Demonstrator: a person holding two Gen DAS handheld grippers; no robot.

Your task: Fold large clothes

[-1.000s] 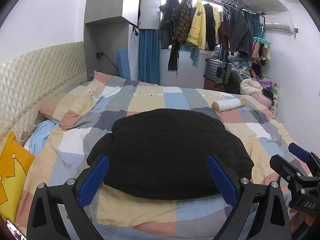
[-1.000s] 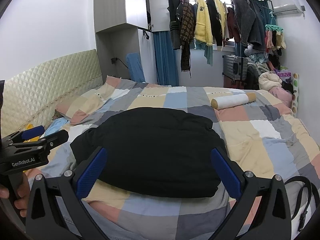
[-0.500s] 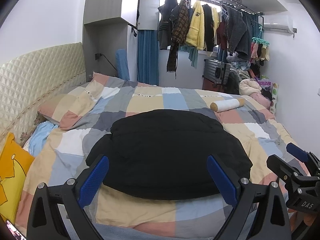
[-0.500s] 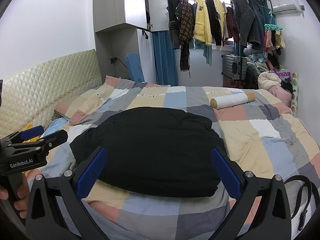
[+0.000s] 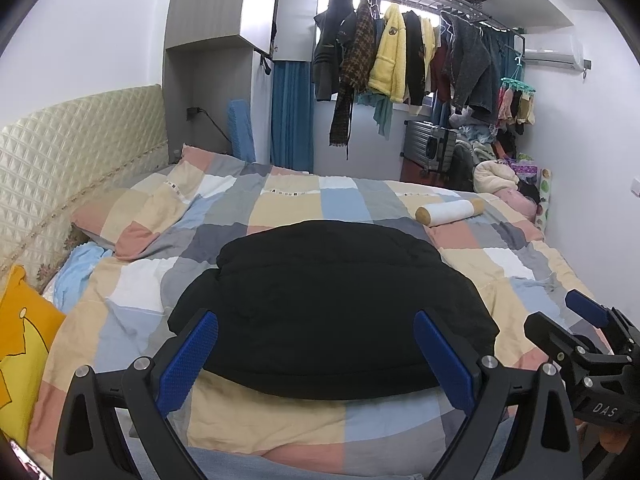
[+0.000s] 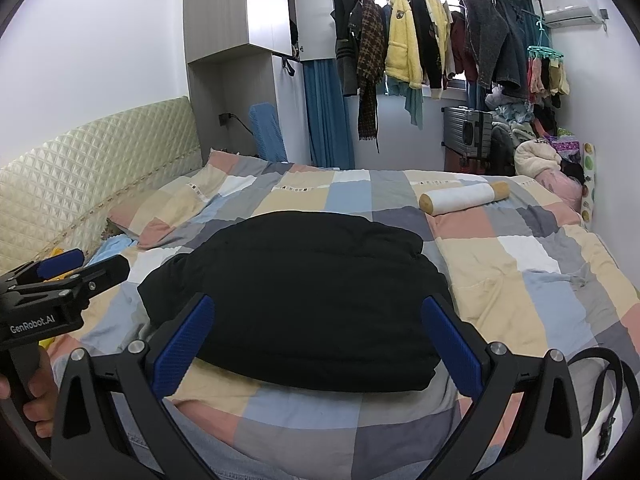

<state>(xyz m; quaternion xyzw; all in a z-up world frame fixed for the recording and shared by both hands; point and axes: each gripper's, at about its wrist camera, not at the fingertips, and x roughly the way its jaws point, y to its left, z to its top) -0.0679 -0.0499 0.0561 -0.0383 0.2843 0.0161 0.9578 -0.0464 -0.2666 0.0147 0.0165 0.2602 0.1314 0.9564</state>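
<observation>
A wide bed covered by a patchwork quilt of grey, beige, blue and pink squares (image 5: pixel 332 196) serves as the folding surface. On its middle, toward the near edge, lies the bulky black padded garment (image 5: pixel 332 304), already gathered into a thick rounded bundle with its edges tucked under and one softer flap sticking out at the left; it looks close to fully folded. A white cloth roll with tan ends (image 6: pixel 464 197) lies well apart, farther back. The left gripper (image 5: pixel 316 356) and right gripper (image 6: pixel 320 340) hover above the bundle's near edge, both spread wide and grasping nothing, probably pulled back to check the result.
</observation>
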